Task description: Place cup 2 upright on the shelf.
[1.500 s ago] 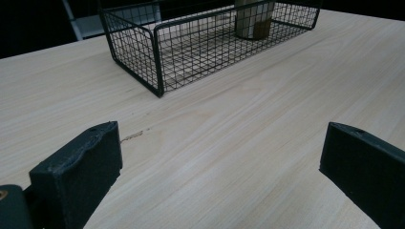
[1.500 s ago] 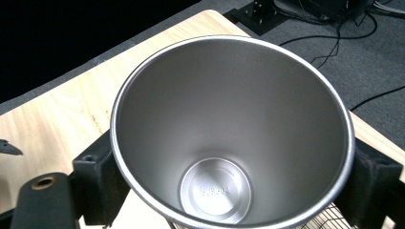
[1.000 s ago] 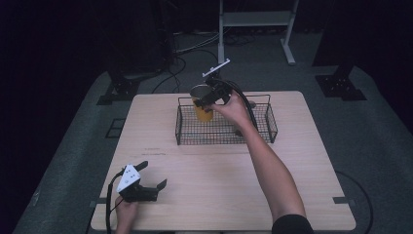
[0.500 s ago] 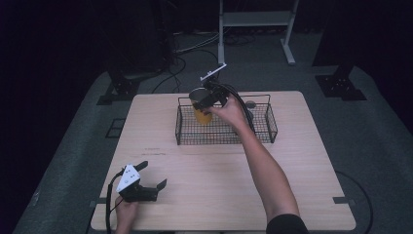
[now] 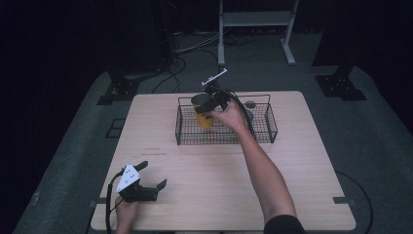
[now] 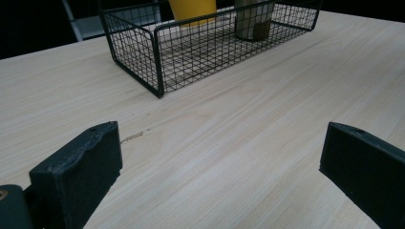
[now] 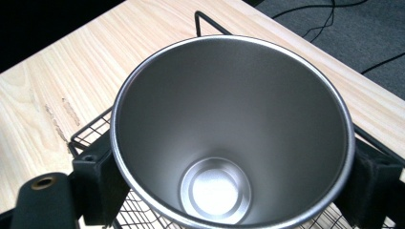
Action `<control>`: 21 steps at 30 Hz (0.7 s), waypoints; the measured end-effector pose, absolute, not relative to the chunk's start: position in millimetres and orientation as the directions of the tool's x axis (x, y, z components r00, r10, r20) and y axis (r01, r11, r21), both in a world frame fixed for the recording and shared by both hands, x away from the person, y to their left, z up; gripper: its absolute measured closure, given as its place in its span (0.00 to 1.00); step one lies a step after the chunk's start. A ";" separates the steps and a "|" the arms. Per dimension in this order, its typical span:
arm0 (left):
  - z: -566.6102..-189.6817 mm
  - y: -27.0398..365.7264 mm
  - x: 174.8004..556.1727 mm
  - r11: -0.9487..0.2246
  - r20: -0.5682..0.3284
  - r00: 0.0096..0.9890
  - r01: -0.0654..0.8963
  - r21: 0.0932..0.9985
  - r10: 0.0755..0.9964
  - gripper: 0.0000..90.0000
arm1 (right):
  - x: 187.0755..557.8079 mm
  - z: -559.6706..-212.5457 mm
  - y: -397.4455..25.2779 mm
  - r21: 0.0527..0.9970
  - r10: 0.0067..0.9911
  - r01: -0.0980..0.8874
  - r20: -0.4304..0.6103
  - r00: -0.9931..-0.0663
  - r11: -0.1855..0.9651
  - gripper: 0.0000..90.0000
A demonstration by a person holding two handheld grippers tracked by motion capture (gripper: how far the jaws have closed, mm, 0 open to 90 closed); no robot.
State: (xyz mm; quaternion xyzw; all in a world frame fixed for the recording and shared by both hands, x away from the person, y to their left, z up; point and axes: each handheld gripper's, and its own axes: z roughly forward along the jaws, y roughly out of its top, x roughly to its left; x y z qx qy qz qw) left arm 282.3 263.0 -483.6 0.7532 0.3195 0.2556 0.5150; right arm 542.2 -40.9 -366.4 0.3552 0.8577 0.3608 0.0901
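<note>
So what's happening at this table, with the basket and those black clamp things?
A person works at a wooden table with a hand-held gripper in each hand. The right hand-held gripper is closed around a yellow cup with a bare metal inside, holding it upright over the left part of a black wire basket. A second, metal-coloured cup stands in the basket. The left hand-held gripper rests open near the table's front left, holding nothing.

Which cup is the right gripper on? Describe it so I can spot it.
Find the wire basket at the table's far side. The cup stands at its left end, yellow outside and bare steel inside, clamped by the right gripper. Its neighbour to the right is a duller metal cup.
</note>
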 end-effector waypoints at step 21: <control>-483.4 263.6 282.5 -0.271 0.062 0.666 0.215 0.938 0.743 0.00 | 547.5 -385.7 -37.1 0.655 0.695 0.578 0.111 -0.710 0.486 0.14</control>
